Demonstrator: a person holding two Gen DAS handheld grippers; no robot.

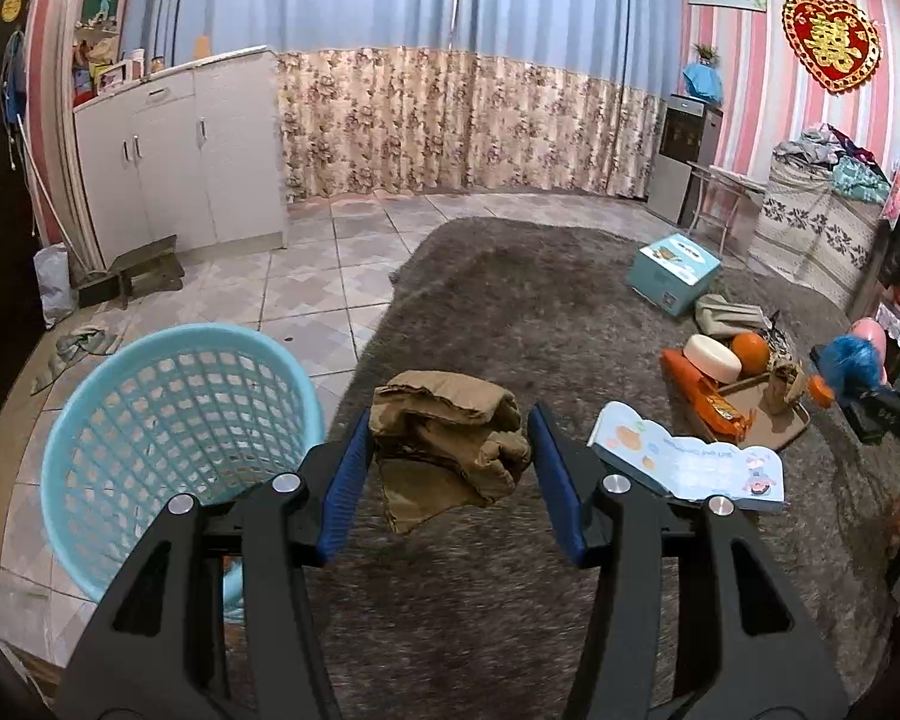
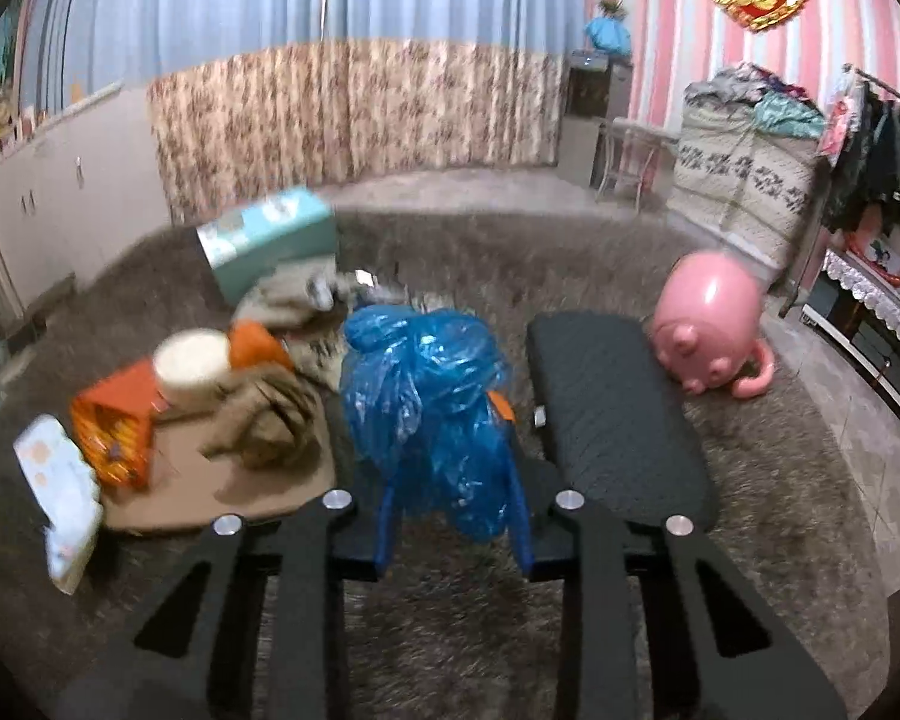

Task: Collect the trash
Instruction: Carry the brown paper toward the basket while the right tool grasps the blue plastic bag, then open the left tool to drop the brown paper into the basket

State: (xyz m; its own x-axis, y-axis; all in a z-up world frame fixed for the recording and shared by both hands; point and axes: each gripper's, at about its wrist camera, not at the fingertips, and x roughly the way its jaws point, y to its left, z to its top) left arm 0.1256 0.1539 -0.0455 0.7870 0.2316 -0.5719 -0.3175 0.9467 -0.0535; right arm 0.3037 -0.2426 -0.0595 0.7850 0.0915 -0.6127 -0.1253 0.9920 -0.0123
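While spread wide, left claw (image 1: 450, 450) around brown paper (image 1: 447, 444); right claw (image 2: 444, 414) pinching blue bag (image 2: 426, 396).

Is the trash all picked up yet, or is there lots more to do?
Not yet. The turquoise basket looks empty, so nothing seems collected. In hand: the left gripper has crumpled brown paper between its fingers, though the grip isn't clear, and the right gripper holds a blue plastic bag. Left: the orange wrapper and other scraps by the tray.
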